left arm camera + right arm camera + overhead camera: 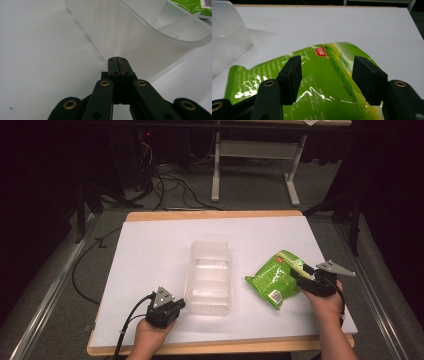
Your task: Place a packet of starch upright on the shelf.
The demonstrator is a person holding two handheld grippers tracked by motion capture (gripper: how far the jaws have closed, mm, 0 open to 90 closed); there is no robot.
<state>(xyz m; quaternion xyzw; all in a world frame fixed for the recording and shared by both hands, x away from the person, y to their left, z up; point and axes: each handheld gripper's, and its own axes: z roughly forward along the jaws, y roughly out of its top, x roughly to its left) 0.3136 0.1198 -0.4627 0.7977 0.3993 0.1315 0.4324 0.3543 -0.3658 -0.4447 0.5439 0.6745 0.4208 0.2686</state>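
Early going on the white counter (pixel 150 250): green snack bag (pixel 272 279) lying flat just right of the clear plastic container (pixel 209 276), not yet lifted and not yet inside. Right hand-held gripper (pixel 326 77) spread wide, jaws straddling the bag's near end without pinching it; left hand-held gripper (pixel 117 65) pressed together on nothing, nosed up against the container's near wall. Container apparently empty, so grasp, lift and placement probably all left.
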